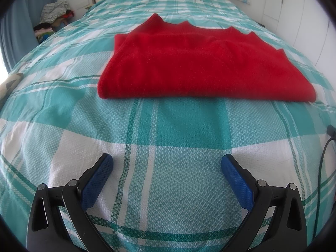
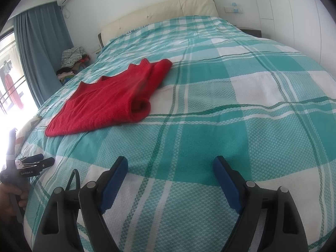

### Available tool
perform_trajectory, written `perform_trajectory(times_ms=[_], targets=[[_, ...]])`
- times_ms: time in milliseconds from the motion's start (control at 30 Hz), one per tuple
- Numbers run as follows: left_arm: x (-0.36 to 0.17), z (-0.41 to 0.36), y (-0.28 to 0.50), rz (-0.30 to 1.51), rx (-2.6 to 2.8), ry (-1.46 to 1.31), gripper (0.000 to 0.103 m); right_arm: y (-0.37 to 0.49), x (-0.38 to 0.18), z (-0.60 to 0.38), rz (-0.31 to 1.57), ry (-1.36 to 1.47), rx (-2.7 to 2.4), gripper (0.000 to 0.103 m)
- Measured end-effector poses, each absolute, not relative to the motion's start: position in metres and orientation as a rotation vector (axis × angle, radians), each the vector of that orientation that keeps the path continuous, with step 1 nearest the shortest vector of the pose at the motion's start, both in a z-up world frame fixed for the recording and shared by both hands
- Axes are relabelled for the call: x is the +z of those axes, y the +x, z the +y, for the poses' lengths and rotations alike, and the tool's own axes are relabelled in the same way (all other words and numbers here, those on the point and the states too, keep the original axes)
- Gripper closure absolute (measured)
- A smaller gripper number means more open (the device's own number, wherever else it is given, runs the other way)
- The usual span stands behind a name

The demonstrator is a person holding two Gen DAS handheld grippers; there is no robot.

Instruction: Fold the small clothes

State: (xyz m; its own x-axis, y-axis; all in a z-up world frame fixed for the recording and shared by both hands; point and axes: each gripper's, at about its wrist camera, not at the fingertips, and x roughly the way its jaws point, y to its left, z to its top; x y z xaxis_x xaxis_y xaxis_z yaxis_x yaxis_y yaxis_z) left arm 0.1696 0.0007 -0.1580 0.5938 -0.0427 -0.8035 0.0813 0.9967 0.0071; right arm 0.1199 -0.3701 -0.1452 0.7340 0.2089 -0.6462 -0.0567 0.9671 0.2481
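Your red sweater (image 1: 201,67) lies folded flat on the bed (image 1: 147,147), so this piece looks done. Both your left tongs (image 1: 167,163) and right tongs (image 2: 170,166) hang apart, holding nothing, well short of it.

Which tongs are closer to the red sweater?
The left tongs: the sweater lies straight ahead of them, while the right tongs see it farther off to their left.

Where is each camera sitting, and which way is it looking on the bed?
Left wrist: sits on the left gripper, looking up the bed at the red sweater; its own open blue-padded fingers show.
Right wrist: sits on the right gripper, further right, facing the headboard; its open fingers, the left gripper and the person's left hand show.
Both share: the sweater, the checked bedspread and the clothes pile.
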Motion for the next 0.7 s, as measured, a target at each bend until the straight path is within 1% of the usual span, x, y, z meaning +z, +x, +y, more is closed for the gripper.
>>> perform_trajectory(times_ms=[300,400,500,600,700], targets=[[-0.156,0.001,0.170,0.942,-0.074,0.044,0.000,0.120,-0.145,-0.370,0.733,0.220,0.148,0.020],[-0.149,0.004,0.169,0.946,-0.094,0.024,0.001,0.120,-0.145,-0.370,0.733,0.220,0.148,0.020],[-0.136,0.010,0.167,0.908,-0.112,-0.009,0.001,0.117,-0.142,-0.368,0.718,0.207,0.134,0.020],[-0.120,0.021,0.163,0.846,-0.096,-0.028,0.001,0.119,-0.125,-0.366,0.705,0.219,0.155,0.020],[-0.108,0.034,0.161,0.787,-0.061,-0.033,0.001,0.135,-0.094,-0.369,0.662,0.286,0.212,0.020]])
